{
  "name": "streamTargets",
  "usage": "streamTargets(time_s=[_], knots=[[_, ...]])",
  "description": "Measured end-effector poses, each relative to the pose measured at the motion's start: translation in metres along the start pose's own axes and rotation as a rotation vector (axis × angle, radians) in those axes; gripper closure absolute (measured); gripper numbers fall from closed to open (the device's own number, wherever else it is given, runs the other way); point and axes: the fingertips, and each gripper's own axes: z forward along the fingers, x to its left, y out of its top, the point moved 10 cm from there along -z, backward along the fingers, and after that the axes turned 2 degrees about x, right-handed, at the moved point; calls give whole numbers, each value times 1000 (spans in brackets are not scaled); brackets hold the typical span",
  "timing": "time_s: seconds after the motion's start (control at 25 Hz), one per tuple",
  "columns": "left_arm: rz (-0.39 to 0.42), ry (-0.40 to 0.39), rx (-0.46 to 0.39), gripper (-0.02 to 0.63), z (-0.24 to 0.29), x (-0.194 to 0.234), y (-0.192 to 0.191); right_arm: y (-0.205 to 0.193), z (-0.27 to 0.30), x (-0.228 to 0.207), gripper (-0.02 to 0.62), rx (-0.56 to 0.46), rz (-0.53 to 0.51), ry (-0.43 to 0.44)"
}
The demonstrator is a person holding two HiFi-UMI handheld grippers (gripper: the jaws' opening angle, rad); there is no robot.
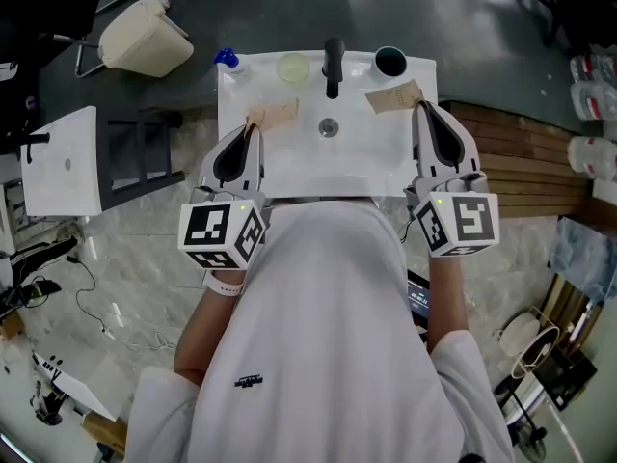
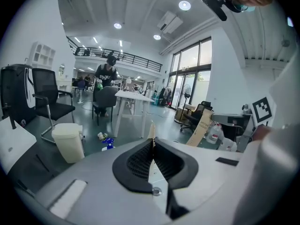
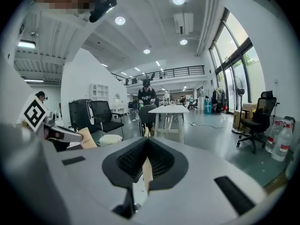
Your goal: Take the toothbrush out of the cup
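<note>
A white basin (image 1: 289, 167) stands in front of me, with a black tap (image 1: 334, 64) and a drain (image 1: 329, 127). At its back rim are a dark cup (image 1: 390, 62) and a pale translucent cup (image 1: 293, 67). I cannot make out a toothbrush in either. My left gripper (image 1: 254, 125) (image 2: 152, 139) hovers over the basin's left side, shut on a thin tan card (image 1: 275, 116) (image 2: 151, 131). Over the right side, my right gripper (image 1: 421, 107) (image 3: 146, 139) is shut on another tan card (image 1: 395, 95) (image 3: 147, 170).
A small blue object (image 1: 226, 59) lies at the basin's back left corner. A cream bin (image 1: 147, 37) (image 2: 69, 142) stands on the floor beyond, and a white table (image 1: 63, 162) to the left. Wooden slats (image 1: 521, 162) and water bottles (image 1: 588, 75) are on the right.
</note>
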Motion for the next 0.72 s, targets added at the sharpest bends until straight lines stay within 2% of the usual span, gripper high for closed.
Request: streamTargets(time_s=[0.36, 0.72], knots=[[-6, -1, 24, 600, -5, 3, -9, -8, 4, 18, 589, 5, -21, 74], [-24, -12, 26, 600, -1, -2, -9, -9, 2, 17, 589, 28, -30, 74]])
